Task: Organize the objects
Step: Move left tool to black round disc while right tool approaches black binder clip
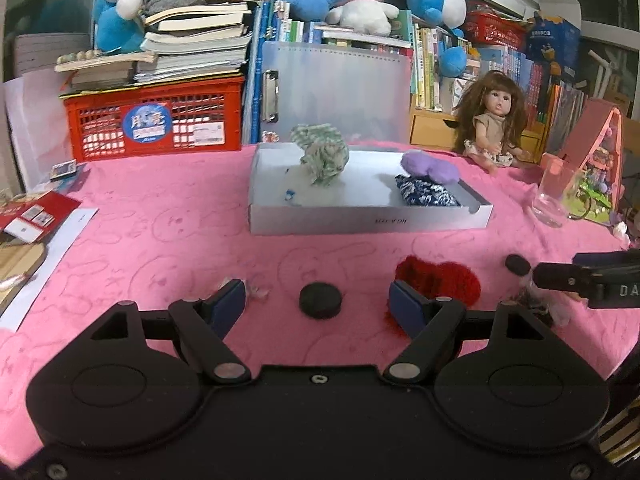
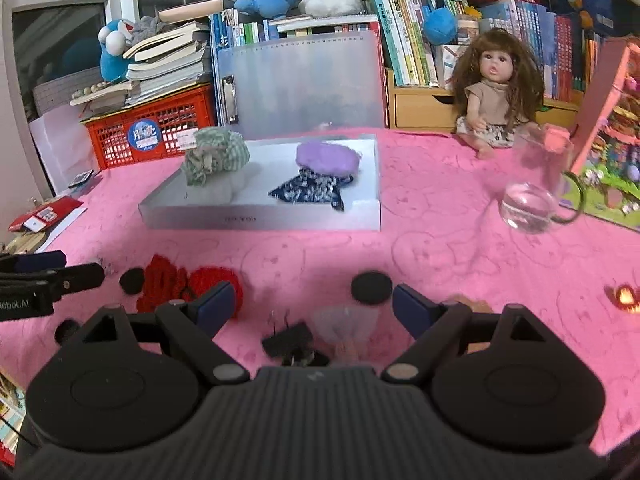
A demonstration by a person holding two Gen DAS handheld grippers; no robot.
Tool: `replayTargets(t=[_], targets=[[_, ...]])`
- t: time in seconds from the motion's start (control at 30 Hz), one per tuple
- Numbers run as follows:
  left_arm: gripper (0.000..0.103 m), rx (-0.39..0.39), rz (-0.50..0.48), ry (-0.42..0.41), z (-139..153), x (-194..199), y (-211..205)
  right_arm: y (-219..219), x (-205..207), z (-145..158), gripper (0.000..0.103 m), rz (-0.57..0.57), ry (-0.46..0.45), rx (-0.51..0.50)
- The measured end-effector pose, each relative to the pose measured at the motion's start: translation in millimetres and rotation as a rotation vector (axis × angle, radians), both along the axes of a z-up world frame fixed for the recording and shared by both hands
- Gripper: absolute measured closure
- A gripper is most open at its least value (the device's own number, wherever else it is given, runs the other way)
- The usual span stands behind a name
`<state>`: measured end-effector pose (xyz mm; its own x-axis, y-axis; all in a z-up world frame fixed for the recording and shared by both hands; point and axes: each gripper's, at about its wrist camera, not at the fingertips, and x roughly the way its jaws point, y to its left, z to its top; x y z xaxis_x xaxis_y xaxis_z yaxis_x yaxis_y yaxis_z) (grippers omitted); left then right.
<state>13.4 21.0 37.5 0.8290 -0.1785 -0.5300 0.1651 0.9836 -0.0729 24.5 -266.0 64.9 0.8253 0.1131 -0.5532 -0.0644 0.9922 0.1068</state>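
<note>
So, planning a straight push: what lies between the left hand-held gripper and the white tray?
In the left wrist view, one black disc on pink cloth, between left hand-held gripper and white tray.

We see a table under a pink cloth (image 1: 160,232); on it sits a white shallow box (image 1: 368,222), a red knitted piece (image 1: 444,280) near the front, a black round disc (image 1: 320,300) beside it and a smaller dark disc (image 1: 517,263) further right; a clear glass mug (image 2: 528,200) stands at the right, a doll (image 2: 496,92) sits at the back, a red crate (image 1: 156,124) at the back left, and papers (image 1: 44,220) lie along the left edge.
</note>
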Motion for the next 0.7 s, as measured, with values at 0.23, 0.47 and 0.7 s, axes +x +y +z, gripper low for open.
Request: replayTargets(t=[0.23,0.47,0.7], targets=[[0.025,0.031,0.036,0.006,-10,-25,13,-1,-20,-9,0.012,-0.003,0.018,-0.024],[0.032,0.035,0.051,0.032,-19,-37,24,-4,-24,-13,0.018,-0.001,0.035,-0.011],[0.052,0.018,0.051,0.061,-27,-39,27,6,-25,-15,0.040,0.033,0.037,-0.031]])
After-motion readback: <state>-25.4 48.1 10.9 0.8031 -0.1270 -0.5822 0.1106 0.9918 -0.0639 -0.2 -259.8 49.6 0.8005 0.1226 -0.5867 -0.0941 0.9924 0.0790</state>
